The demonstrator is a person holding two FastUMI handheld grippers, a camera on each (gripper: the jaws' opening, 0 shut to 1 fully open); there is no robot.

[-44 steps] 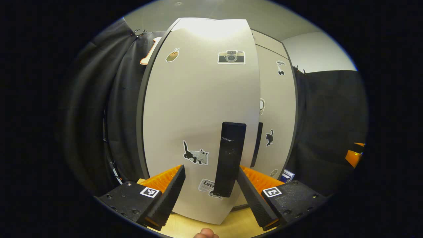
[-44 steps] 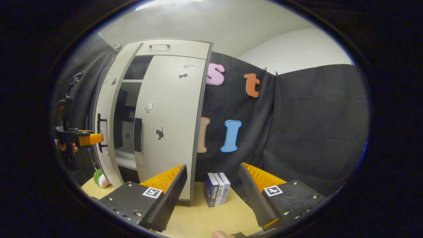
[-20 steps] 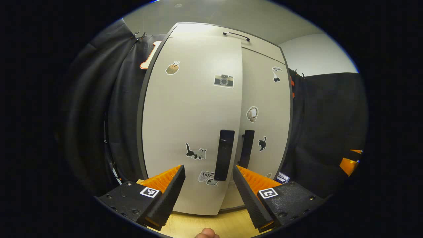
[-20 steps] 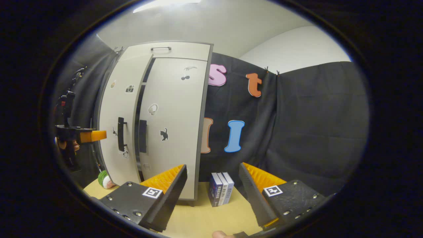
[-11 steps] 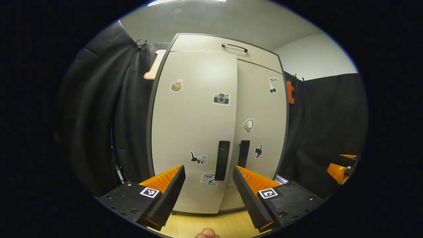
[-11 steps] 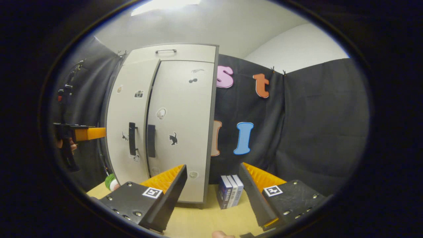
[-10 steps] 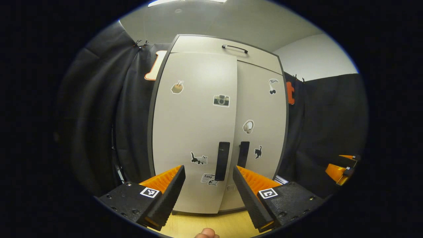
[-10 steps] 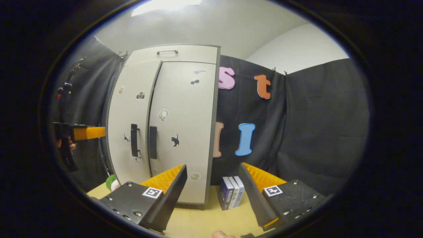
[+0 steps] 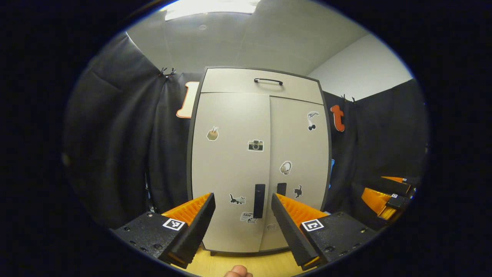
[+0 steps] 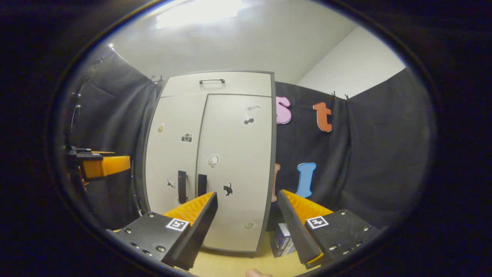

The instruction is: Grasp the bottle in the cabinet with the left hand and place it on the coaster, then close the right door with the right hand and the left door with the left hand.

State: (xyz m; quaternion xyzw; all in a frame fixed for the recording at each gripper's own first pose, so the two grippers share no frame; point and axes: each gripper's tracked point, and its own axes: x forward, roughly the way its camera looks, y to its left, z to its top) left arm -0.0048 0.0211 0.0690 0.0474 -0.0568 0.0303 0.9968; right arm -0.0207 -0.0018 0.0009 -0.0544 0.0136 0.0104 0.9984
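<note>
The pale cabinet stands straight ahead in the left gripper view with both doors flush. Its left door and right door each carry a dark vertical handle near the middle seam. My left gripper is open and empty, held back from the doors with the left handle between its fingers in the view. My right gripper is also open and empty, facing the cabinet from further right. The left gripper shows at the left edge of the right gripper view.
A wooden tabletop carries the cabinet. A few books stand right of the cabinet, partly behind my right finger. A drawer with a handle tops the cabinet. Black cloth walls surround it.
The left door has swung fully shut against the right one. Both grippers have drawn back from the cabinet, which now looks smaller, and the views tilt upward.
</note>
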